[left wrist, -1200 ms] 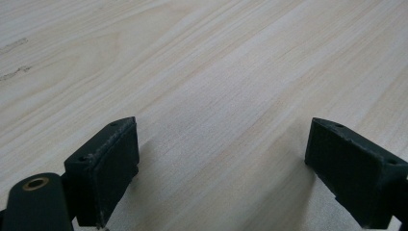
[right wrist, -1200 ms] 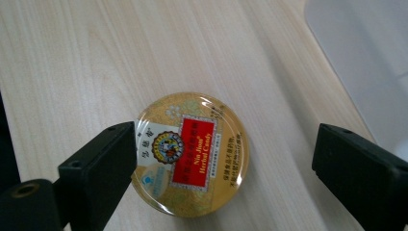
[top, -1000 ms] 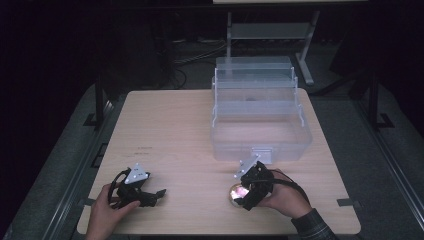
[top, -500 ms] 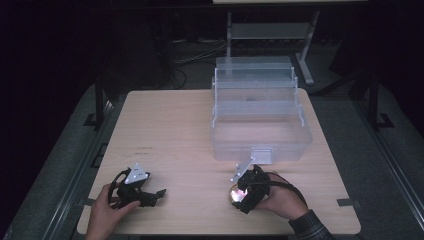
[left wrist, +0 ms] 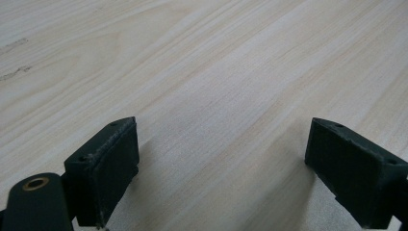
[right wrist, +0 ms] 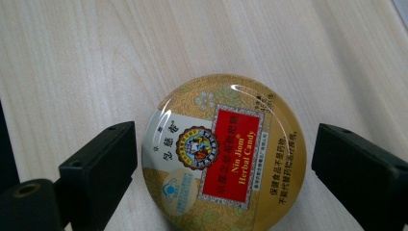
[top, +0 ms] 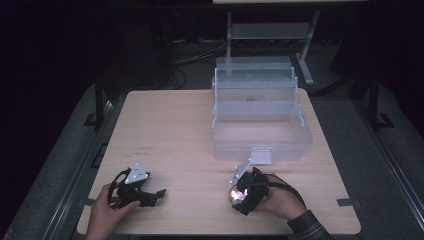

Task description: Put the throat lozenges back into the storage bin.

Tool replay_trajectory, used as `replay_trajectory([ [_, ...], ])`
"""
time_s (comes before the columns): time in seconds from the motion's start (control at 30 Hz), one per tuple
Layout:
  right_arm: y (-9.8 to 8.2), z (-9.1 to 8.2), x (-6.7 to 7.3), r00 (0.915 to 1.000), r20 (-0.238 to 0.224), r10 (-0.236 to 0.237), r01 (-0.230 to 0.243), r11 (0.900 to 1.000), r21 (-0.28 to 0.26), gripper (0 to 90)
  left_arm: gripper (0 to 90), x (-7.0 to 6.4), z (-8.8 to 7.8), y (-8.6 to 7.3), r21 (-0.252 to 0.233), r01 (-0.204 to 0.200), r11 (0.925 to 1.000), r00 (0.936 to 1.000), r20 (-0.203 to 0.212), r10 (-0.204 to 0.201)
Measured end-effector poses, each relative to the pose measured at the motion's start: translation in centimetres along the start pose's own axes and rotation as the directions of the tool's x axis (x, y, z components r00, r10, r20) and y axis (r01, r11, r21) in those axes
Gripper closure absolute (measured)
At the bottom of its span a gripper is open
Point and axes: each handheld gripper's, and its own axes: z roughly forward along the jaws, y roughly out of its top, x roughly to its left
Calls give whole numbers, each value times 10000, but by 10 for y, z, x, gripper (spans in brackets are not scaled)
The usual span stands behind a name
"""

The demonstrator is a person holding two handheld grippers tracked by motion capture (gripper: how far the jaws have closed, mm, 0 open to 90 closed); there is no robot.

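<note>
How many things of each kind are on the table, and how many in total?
Round candy tin: 1
Clear plastic storage box: 1
Hand-held tool: 2, the left tool and the right tool
Total: 4

candy tin (right wrist: 223,156) cut off at bottom edge (small print unreadable), mostly hidden under right tool (top: 243,195) from above

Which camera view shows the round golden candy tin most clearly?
The right gripper view: the round golden candy tin lies flat on the wooden table, its red label readable. In the high view the tin is a small bright spot beside the right hand's tongs. The left gripper view gives bare tabletop.
</note>
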Motion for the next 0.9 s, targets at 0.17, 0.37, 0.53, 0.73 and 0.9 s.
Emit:
replay_trajectory([
  [0.17,0,2,0,10000,6,-48,48,9999,103,85,108,0,0,0,0,-4,10000,10000,1,4],
  [0.37,-1,4,1,10000,49,-52,51,9997,232,89,108,0,0,0,-1,0,10000,10000,0,0],
  [0.53,-1,5,1,9999,29,-135,134,9995,293,130,108,0,0,0,0,-1,10000,10000,0,1],
  [0.73,-1,5,1,9999,13,-149,149,9993,353,146,108,0,0,0,1,-7,10000,10000,0,7],
  [0.9,-2,5,1,9999,57,-151,149,9992,375,167,108,0,0,0,-1,-2,10000,10000,-1,2],
])
